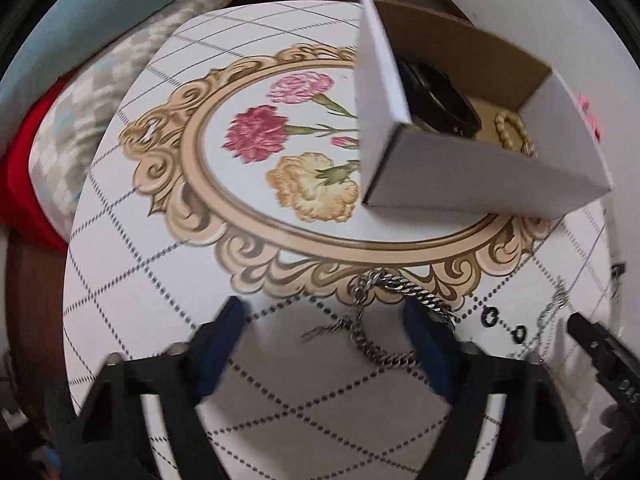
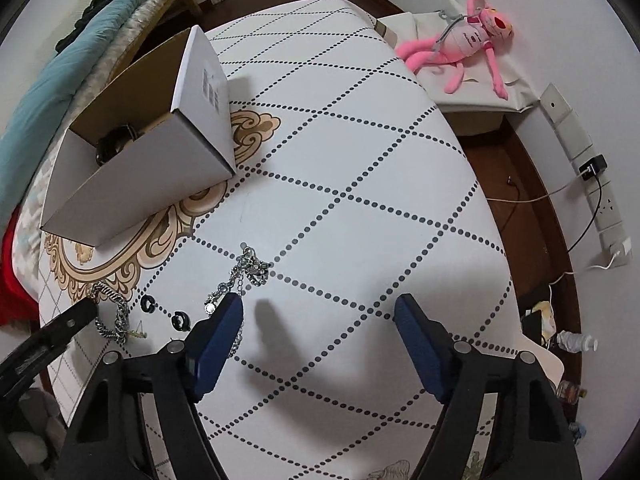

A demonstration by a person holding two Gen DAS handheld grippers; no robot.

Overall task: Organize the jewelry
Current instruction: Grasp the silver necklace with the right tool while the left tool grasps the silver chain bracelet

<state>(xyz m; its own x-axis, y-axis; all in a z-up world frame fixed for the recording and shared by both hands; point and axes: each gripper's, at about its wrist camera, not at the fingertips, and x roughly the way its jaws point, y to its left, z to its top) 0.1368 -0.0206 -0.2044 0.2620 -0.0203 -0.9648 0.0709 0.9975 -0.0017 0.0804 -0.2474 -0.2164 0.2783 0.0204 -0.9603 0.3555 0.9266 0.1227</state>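
From the left wrist view, the left tool [image 1: 322,322] was tilted down over the bench [image 1: 160,240], its blue pads spread with nothing pinched. A heavy silver curb chain [image 1: 384,320] lay between them, looping from the ornate printed border toward the camera and passing under the right-hand pad; whether that pad touched it could not be told. The open white cardboard box [image 1: 460,168] stood behind on the floral medallion, already holding a dark watch-like piece [image 1: 436,100] and a string of gold beads [image 1: 512,132]. Two small black rings [image 1: 505,323] lay to the right, near the other tool's tip.

From the right wrist view, the right tool [image 2: 319,310] was likewise unclenched and empty, over bare cloth. A fine silver charm chain [image 2: 244,276] ran beside and partly under its left pad.

By my reading, this was the pick-up step, with both tools lowered over separate chains. Next, the left needed to shut squarely on the chain's bunched links; the right needed to shift left to centre its chain first.
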